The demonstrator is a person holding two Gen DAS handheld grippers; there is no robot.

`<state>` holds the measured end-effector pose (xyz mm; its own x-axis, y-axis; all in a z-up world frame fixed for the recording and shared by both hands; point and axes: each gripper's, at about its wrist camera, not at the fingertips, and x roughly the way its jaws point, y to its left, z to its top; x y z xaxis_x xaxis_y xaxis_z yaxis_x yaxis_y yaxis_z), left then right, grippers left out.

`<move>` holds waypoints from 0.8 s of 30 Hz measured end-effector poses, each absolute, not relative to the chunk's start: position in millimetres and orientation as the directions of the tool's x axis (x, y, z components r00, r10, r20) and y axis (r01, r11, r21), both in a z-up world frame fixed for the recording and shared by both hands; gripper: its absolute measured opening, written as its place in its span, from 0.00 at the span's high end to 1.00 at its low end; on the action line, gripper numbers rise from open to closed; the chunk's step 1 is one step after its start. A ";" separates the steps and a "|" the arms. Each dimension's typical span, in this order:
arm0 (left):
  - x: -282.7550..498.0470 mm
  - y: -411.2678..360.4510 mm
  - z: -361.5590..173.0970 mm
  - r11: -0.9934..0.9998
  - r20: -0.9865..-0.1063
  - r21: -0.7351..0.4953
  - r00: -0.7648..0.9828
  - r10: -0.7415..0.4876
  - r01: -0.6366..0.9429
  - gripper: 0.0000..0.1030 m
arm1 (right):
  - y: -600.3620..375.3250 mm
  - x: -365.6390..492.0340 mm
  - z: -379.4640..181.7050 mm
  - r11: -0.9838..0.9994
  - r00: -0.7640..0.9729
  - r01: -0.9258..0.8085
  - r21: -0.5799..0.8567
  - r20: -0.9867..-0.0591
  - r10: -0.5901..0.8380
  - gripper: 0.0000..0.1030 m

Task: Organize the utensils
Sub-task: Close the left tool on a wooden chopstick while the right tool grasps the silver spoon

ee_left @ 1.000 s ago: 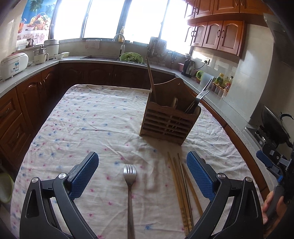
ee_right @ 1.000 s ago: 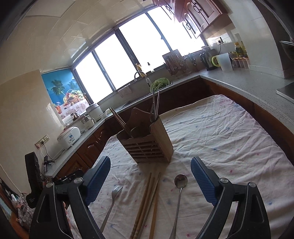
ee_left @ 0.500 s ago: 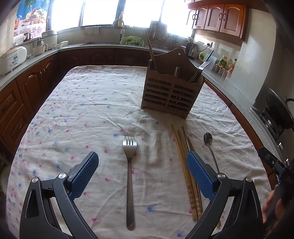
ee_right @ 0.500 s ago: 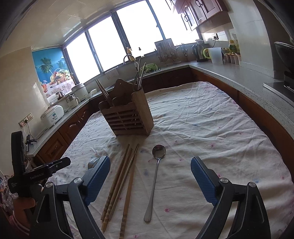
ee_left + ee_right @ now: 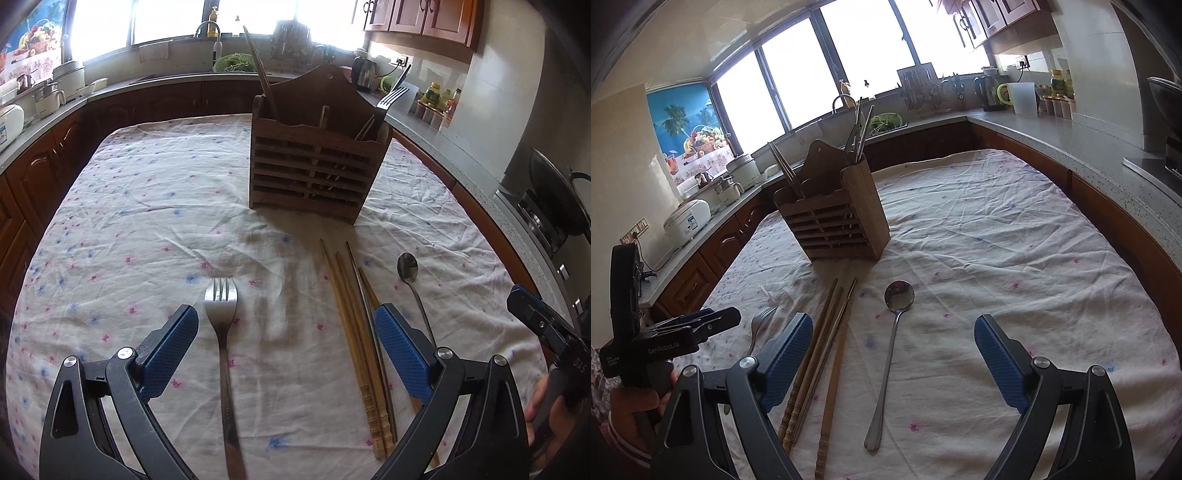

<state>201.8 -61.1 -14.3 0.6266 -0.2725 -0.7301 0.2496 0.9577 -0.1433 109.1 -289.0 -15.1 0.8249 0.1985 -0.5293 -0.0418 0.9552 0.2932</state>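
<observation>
1. Presently, fork (image 5: 221,302) — flat on the tablecloth (image 5: 147,206), long axis near-to-far, tines pointing far toward the wooden caddy (image 5: 314,162); it lies between the fingers of the left gripper (image 5: 282,350), spread wide and holding nothing.
2. Chopsticks (image 5: 354,325) — a bundle right of the fork, tips far.
3. Spoon (image 5: 892,354) — bowl far, between the fingers of the right gripper (image 5: 894,358), likewise wide and empty.
4. Caddy — upright, unobstructed, already holding utensils.

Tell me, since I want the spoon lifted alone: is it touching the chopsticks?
Apart. The right wrist view shows bare tablecloth between the spoon and the chopsticks along the spoon's whole length.
</observation>
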 end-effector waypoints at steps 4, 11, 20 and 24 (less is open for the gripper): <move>221.4 -76.7 -20.4 0.948 -0.753 -0.143 0.590 -0.290 0.284 0.17 | -292.6 118.9 -17.3 0.948 0.812 -0.046 0.315 -0.541 0.219 0.15; 263.6 -109.6 -42.3 0.933 -0.810 -0.124 0.508 -0.292 0.338 0.56 | -296.7 139.7 -30.3 0.931 0.772 -0.044 0.363 -0.579 0.263 0.53; 292.9 -131.0 -69.6 0.915 -0.849 -0.089 0.451 -0.276 0.394 0.80 | -300.7 160.3 -49.6 0.917 0.732 -0.027 0.397 -0.617 0.289 0.58; 281.2 -123.4 -69.0 0.891 -0.858 -0.055 0.436 -0.273 0.451 0.81 | -297.5 170.7 -54.5 0.921 0.712 -0.035 0.389 -0.637 0.296 0.58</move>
<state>281.2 -123.4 -69.0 0.4356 -0.2734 -0.8576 0.4507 0.8910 -0.0551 170.7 -297.5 -54.5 0.7120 0.2961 -0.6367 -0.0350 0.9206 0.3890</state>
